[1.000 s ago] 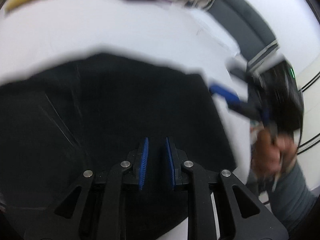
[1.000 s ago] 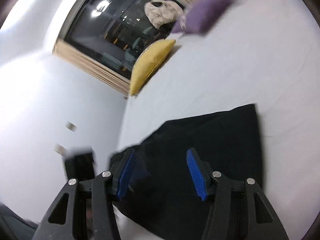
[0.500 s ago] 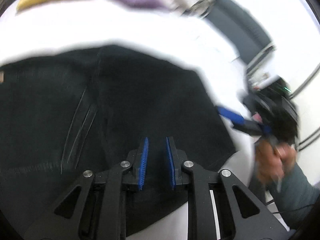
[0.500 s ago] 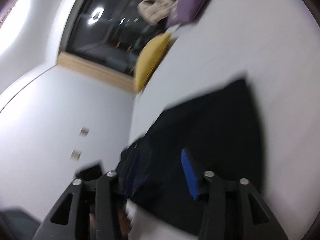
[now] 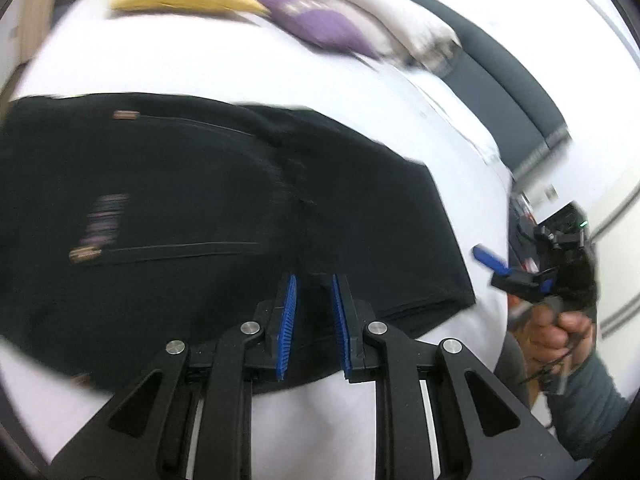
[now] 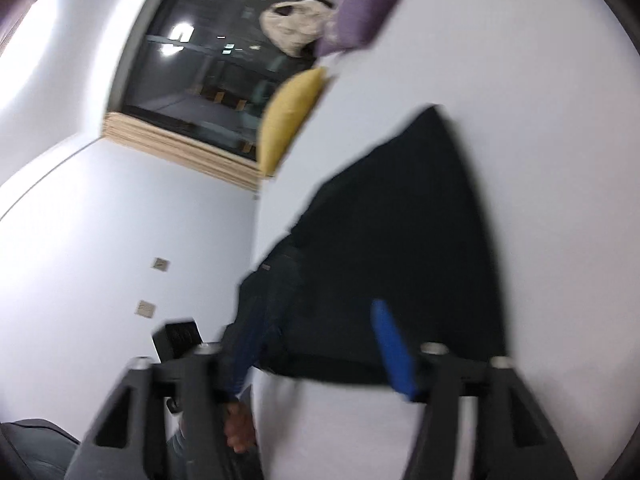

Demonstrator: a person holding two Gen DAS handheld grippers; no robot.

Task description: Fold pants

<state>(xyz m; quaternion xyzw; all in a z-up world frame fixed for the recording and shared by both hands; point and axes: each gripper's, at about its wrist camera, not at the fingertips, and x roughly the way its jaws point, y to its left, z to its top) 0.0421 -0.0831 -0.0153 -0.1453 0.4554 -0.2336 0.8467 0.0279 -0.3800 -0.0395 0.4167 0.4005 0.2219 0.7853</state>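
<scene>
Left wrist view: black folded pants (image 5: 224,208) lie flat on white bed sheet (image 5: 192,68); left gripper (image 5: 313,316) jaws nearly closed, narrow gap, no cloth visibly pinched. Same view alone shows right gripper (image 5: 508,268) off the bed's edge, held in a hand (image 5: 560,332). Right wrist view: right gripper (image 6: 320,352) jaws opening, nothing between; dark window (image 6: 212,60), yellow cushion (image 6: 290,116), purple cushion (image 6: 368,8).

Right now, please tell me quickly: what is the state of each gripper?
Left gripper: nearly shut, nothing visibly held, above the black pants.
Right gripper: jaws opening, nothing gripped.
</scene>
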